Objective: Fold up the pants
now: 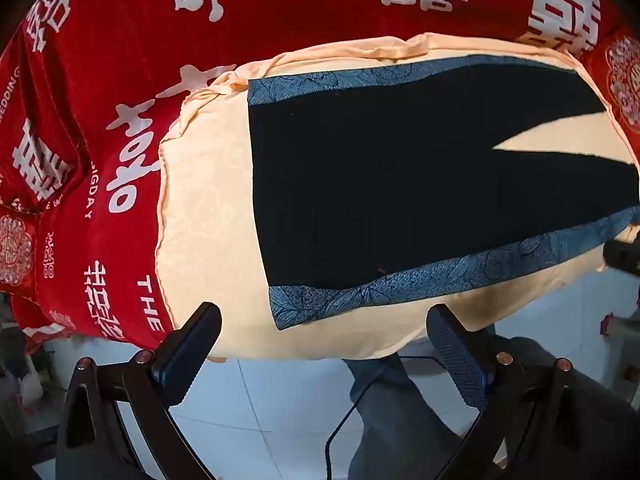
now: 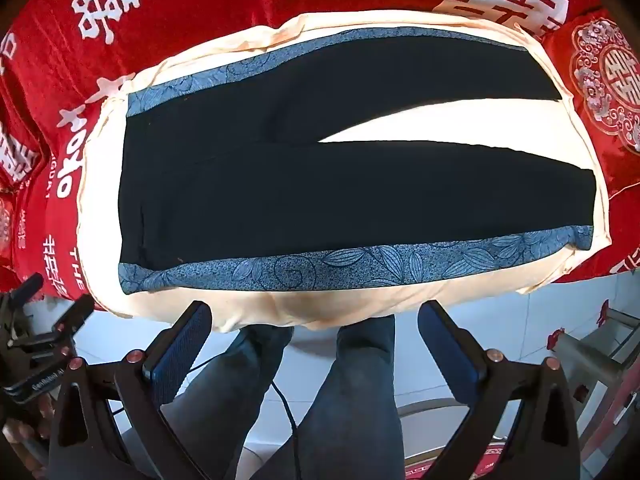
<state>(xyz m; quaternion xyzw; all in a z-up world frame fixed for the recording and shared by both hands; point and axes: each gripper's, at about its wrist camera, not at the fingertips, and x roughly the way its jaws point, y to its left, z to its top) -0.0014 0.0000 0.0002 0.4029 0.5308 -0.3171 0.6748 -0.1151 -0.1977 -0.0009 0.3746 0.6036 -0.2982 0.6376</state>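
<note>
From my left gripper (image 1: pixel 323 350) I lose the pant hems: the black pants (image 1: pixel 392 184) run off the right edge of that view, so only the waist end and the start of the split between the legs show, and the dark fabric swallows any seams or pockets. My right wrist view takes in the whole pants (image 2: pixel 320 184), laid flat on the cream cloth (image 2: pixel 360 304) with the waist to the left and both legs reaching right, a wedge of cream between them. A blue leaf-print stripe (image 2: pixel 320 270) runs along the near side and another along the far side. Both my grippers hang off the near edge of the cloth, over the white tiled floor (image 1: pixel 272 400) and my own legs (image 2: pixel 352 392); my left gripper's fingers are spread wide with nothing between them, and my right gripper (image 2: pixel 316 340) is likewise released and empty. Cream margin rings the pants on all sides, widest at the waist end, with the red bedspread (image 2: pixel 200 12) beyond
</note>
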